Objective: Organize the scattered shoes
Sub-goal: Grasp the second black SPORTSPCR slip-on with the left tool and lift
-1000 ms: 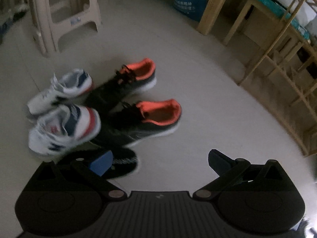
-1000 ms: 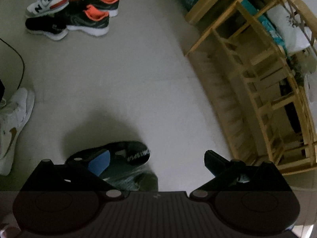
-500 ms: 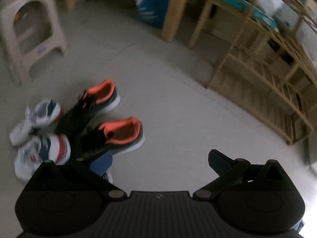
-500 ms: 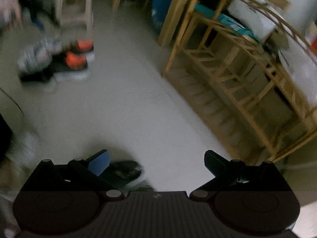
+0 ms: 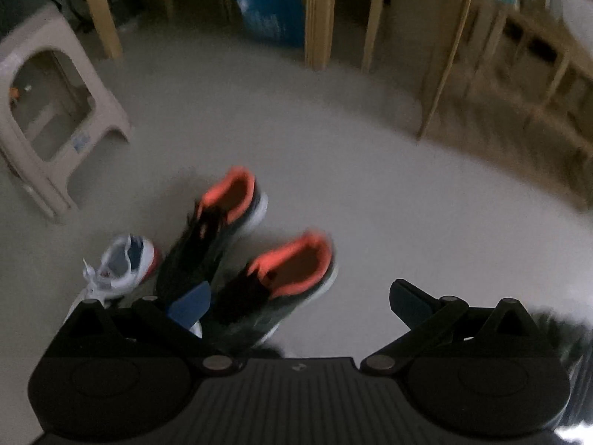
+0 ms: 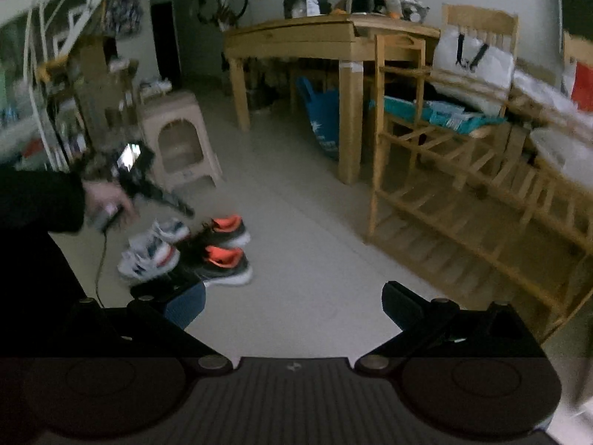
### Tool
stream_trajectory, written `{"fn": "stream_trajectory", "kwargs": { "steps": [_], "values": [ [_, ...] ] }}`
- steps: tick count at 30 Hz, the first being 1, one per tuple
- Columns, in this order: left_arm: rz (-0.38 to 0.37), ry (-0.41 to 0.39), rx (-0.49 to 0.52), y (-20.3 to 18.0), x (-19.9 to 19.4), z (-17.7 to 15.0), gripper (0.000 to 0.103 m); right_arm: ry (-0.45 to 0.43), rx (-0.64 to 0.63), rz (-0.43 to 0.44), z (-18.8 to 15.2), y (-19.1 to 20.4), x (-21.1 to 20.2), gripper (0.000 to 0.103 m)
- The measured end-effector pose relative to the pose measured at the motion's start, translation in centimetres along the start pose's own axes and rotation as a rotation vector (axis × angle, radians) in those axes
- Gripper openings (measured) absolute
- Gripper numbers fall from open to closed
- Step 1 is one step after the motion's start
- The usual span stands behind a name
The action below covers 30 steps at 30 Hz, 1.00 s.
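Note:
Two black shoes with orange linings point(image 5: 229, 215) point(image 5: 289, 282) lie side by side on the floor, just ahead of my left gripper point(image 5: 296, 302), which is open and empty above them. A white sneaker point(image 5: 122, 267) lies to their left. In the right wrist view the same pile sits mid-floor: white sneakers point(image 6: 152, 256), the black-orange pair point(image 6: 222, 263) and a black shoe point(image 6: 163, 289) partly behind my finger. My right gripper point(image 6: 292, 304) is open, empty and well short of the pile. The left gripper point(image 6: 174, 202), held by a hand point(image 6: 107, 200), hovers over the pile, blurred.
A wooden slatted shoe rack point(image 6: 481, 204) runs along the right. A wooden table point(image 6: 326, 37) stands behind, with a blue bag point(image 6: 322, 118) under it. A beige plastic stool point(image 6: 178, 141) stands left of the pile. A cable point(image 6: 100, 259) trails on the floor.
Both views have tilted up. The right gripper has risen from the lone black shoe by it and now faces the room. The left gripper has swung right, over the black-orange pair.

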<state>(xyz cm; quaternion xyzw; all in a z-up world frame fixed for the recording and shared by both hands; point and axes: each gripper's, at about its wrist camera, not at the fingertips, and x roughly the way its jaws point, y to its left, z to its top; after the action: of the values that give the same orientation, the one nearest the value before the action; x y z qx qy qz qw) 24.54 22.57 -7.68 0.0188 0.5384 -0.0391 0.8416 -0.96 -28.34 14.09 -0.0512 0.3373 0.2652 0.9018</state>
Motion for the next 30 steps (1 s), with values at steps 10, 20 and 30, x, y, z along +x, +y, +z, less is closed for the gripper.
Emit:
{"fn": "stream_trajectory", "kwargs": {
  "steps": [10, 20, 30],
  "values": [
    [-0.036, 0.176, 0.397, -1.7, 11.9, -10.4, 0.103, 0.206, 0.067, 0.124, -5.7, -1.8, 9.6, 0.103],
    [-0.02, 0.267, 0.555, -0.5, 18.7, -13.8, 0.096, 0.289, 0.054, 0.14, -6.9, -1.8, 12.0, 0.103],
    [0.046, 0.355, 0.62, -0.3, 17.9, -11.6, 0.015, 0.293, 0.154, 0.082, -7.6, -3.5, 11.6, 0.103]
  ]
}}
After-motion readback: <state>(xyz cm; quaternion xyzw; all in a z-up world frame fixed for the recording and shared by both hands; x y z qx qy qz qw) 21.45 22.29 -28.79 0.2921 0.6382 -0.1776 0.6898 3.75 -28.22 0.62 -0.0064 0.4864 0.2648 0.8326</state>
